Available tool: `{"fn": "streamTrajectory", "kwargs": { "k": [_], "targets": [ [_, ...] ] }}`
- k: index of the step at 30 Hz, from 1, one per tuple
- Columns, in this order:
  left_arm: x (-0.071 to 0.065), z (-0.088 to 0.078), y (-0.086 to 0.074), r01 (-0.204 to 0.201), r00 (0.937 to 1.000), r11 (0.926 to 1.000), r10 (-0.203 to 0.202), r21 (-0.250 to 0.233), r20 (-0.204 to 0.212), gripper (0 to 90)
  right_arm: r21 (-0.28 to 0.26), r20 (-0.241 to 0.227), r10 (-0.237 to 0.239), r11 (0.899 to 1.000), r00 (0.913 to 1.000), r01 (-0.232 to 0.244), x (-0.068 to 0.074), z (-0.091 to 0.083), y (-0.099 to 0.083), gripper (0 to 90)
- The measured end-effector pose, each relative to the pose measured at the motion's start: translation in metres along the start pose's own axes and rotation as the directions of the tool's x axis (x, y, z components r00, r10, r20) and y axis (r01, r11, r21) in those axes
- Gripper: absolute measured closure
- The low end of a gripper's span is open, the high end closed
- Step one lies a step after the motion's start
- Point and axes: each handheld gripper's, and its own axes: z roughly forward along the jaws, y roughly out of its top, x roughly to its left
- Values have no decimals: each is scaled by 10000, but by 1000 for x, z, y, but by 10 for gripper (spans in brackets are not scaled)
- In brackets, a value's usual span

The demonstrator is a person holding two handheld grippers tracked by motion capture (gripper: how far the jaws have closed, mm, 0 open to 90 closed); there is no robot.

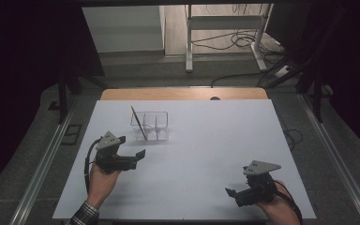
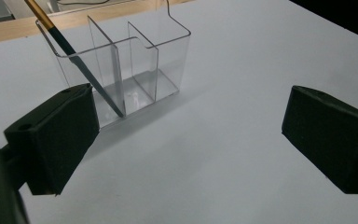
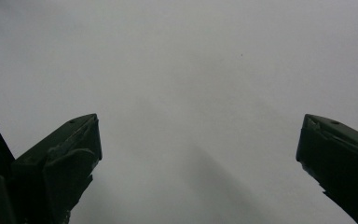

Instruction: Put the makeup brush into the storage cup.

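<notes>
— High view, mid-frame: where's the brush?
— Leaning in the clear divided organizer, its leftmost compartment.
— Grippers?
— Left gripper lower left, jaws spread, empty; right gripper lower right, likewise

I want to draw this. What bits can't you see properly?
- Brush: its top end runs off the left gripper view's upper edge.
- Clear organizer: too small in the high view to count compartments.
- Right gripper: high view, far jaw hidden behind its body.
</notes>
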Motion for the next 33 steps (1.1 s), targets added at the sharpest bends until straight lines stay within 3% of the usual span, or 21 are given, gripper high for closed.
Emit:
{"fn": "streamTrajectory", "kwargs": {
  "k": [10, 33],
  "targets": [
    [-5, -5, -7, -54, 9999, 10000, 53, 76, 153, 40, -112, 0, 130, 9999, 9999, -130, -2, -1, 0, 0],
    [-10, -22, -21, -40, 10000, 9999, 38, 167, 90, 41, -57, 45, 110, 9999, 9999, -109, -3, 0, -1, 0]
  ]
}}
